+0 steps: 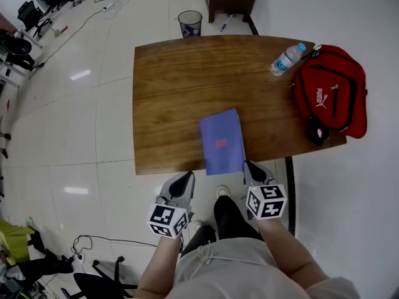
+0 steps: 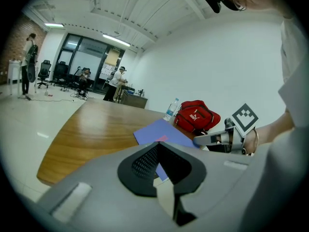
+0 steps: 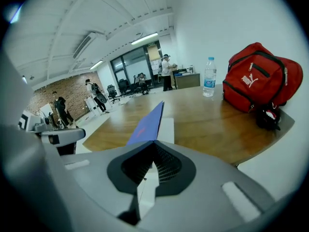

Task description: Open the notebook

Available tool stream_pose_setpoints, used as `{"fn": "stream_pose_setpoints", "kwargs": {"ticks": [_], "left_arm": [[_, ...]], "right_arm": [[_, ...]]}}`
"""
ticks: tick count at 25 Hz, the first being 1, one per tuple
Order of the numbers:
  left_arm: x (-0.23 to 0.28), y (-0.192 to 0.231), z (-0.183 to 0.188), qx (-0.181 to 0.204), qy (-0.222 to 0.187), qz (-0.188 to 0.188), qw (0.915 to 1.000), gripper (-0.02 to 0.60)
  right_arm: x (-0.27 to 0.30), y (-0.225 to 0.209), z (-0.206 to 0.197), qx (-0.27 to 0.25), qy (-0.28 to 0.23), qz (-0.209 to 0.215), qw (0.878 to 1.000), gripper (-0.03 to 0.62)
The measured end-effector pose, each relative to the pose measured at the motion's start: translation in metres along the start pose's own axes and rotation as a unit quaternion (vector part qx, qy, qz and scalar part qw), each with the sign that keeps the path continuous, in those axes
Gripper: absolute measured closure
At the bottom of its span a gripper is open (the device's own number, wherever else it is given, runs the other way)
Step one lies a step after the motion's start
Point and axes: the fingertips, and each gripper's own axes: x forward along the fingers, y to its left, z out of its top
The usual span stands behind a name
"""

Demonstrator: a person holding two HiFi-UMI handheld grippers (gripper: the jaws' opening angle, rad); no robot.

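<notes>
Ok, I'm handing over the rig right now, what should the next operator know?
Right gripper: shut on the near right corner of the blue paper notebook's cover; that edge is lifted, with a white page showing under it.
Left gripper: shut, empty, just off the brown wooden table's near edge.
Done: cover gripped and raised slightly.
Left: swing the cover over until it lies open.

Blue-violet notebook (image 1: pixel 221 141), red mark on front, at near edge of wooden table (image 1: pixel 168 92), cover partly raised off white pages.

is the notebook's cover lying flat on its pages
No, the right gripper view shows the purple cover slanting up off the white page, its near edge held by the right gripper.
</notes>
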Motion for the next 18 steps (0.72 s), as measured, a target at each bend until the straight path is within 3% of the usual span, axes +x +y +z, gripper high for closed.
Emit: {"fn": "stream_pose_setpoints", "kwargs": {"ticks": [9,18], "left_arm": [[-0.094,0.037,0.024,0.02,-0.053,0.076,0.9955,0.575],[-0.192,0.064,0.004,-0.017,-0.063,0.158,0.9853,0.575]], "right_arm": [[-0.014,0.114,0.047,-0.039,-0.063,0.095,0.993,0.582],[-0.004,0.217,0.025,-0.094,-0.042,0.163,0.981,0.568]]}}
